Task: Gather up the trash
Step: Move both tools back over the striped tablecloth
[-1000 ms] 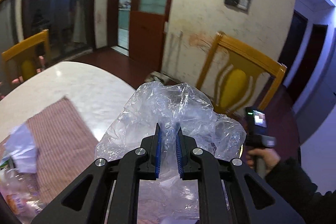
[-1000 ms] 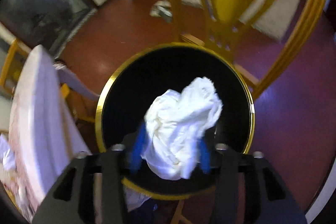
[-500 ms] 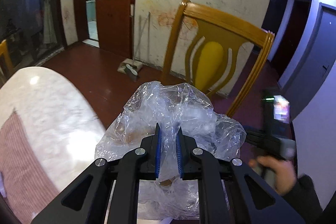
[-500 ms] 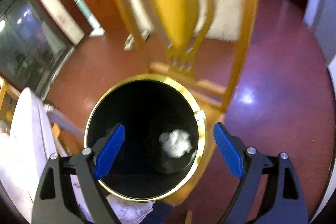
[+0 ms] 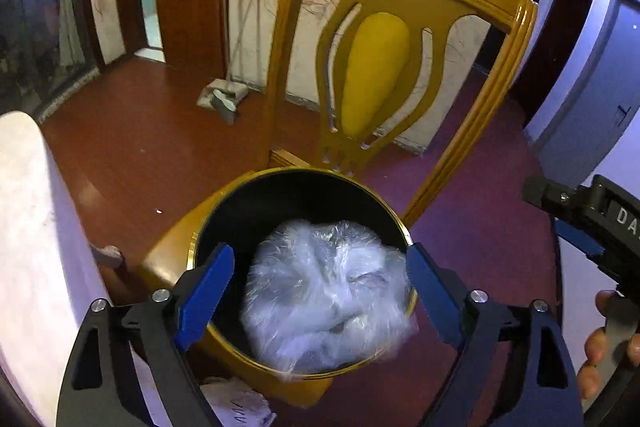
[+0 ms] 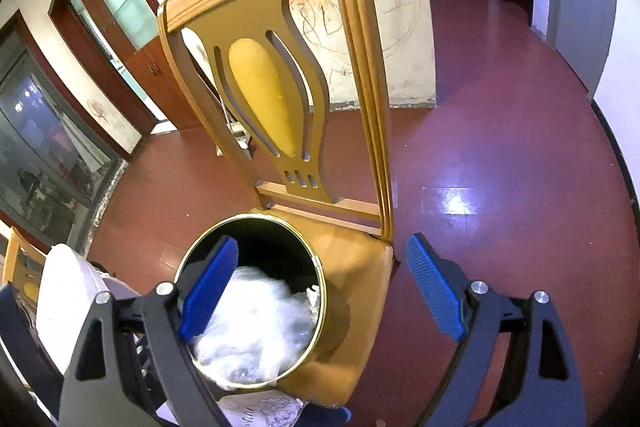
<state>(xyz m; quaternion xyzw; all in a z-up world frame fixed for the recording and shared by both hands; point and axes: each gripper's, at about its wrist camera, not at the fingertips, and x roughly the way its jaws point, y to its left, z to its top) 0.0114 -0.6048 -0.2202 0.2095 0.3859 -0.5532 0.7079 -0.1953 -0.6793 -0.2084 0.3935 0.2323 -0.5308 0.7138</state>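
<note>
A black bin with a gold rim (image 5: 280, 171) stands on the seat of a yellow wooden chair (image 5: 376, 75). A crumpled clear plastic bag (image 5: 324, 303), blurred, lies in the bin's mouth, partly over the near rim. My left gripper (image 5: 320, 259) hangs right above it; its jaws are opening and the blue pads stand clear of the bag on both sides. In the right wrist view my right gripper (image 6: 322, 247) is open and empty, above the chair seat (image 6: 360, 267) just right of the bin (image 6: 248, 221), where the bag (image 6: 256, 327) shows.
A pale marble table (image 5: 24, 227) edges the left side. Crumpled white paper (image 5: 236, 403) lies below the bin. A broom and dustpan (image 5: 224, 95) lean at the far wall. A person's hand (image 5: 608, 339) shows at the right edge. Red floor (image 6: 500, 147) spreads right of the chair.
My left gripper swung from the table over to the bin, opened and let go of the plastic bag. My right gripper dropped a white wad into the bin, then rose and drew back right.
</note>
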